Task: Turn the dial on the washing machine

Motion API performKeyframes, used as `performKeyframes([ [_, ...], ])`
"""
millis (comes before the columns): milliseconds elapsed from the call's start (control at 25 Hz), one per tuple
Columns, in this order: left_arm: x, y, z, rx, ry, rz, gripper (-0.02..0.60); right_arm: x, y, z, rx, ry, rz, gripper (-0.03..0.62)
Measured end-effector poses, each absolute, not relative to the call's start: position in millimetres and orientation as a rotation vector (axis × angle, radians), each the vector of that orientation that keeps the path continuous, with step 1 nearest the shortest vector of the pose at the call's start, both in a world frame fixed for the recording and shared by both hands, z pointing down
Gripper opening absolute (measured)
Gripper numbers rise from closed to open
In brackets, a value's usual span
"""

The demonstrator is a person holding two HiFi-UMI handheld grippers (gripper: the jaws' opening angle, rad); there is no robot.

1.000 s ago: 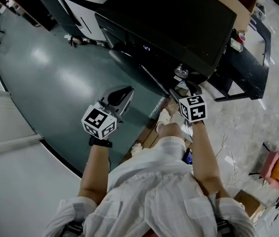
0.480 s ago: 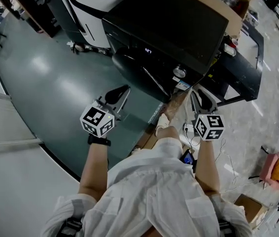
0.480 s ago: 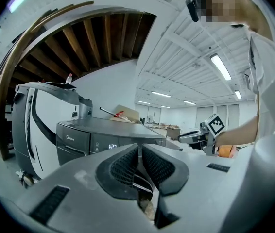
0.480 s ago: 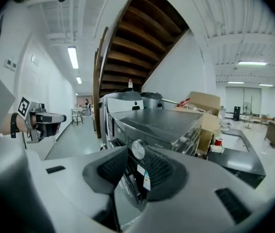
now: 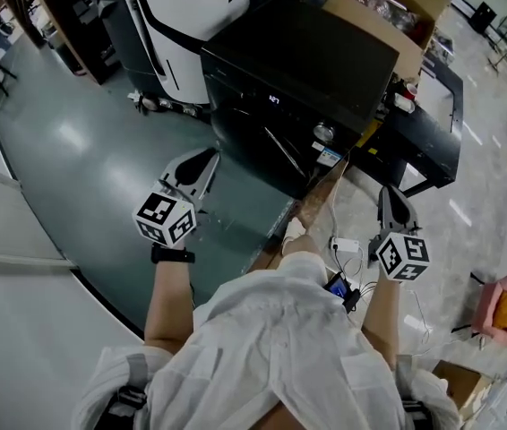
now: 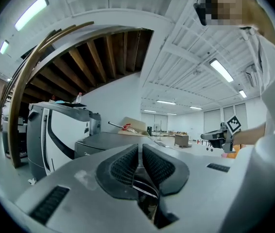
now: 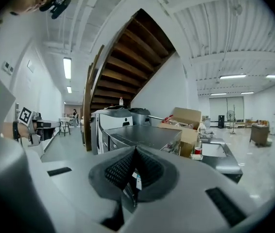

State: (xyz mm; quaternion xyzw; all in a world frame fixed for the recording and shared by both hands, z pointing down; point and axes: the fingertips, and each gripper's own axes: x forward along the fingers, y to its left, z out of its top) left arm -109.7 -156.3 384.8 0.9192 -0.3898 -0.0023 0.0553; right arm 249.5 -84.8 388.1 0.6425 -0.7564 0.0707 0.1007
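Head view: left gripper [image 5: 201, 161] held out over the grey-green floor [image 5: 101, 141], right gripper [image 5: 388, 195] out over the pale floor on the other side. The black washing machine [image 5: 298, 61] stands ahead of both. Dial [image 5: 323, 132] sits on its front edge, ahead of and between the grippers, closer to the right gripper, well apart from each. A white machine [image 5: 191, 12] is beyond the left gripper, a cardboard box [image 5: 388, 3] beyond the washing machine. Neither gripper touches anything.

Left gripper view: left gripper [image 6: 140, 152] pads [image 6: 124, 165] pressed together, only a thin slit, nothing pinched. Washing machine [image 6: 106, 142] top straight ahead past the tips, white machine [image 6: 55, 130] to their left. Right gripper [image 6: 220, 136] shows far off to the right. Dial can't be made out here.

Right gripper view: right gripper [image 7: 136, 152] tips pressed together, nothing held. Washing machine [image 7: 142, 137] just ahead, white machine [image 7: 111, 120] behind it, cardboard box [image 7: 183, 118] to the right. Left gripper [image 7: 33, 125] off to the left.
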Motion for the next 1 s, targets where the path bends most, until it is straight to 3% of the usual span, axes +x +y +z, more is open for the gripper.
performKeyframes([
  [520,-171,-114,355,2.766,-1.339,-0.072,0.029,256,-35,345,1.974,-2.172,0.074,0.0],
  [1000,-191,-104,363,2.746,-1.374,-0.069,0.029,246,-34,360,1.939,-2.177,0.105,0.0],
])
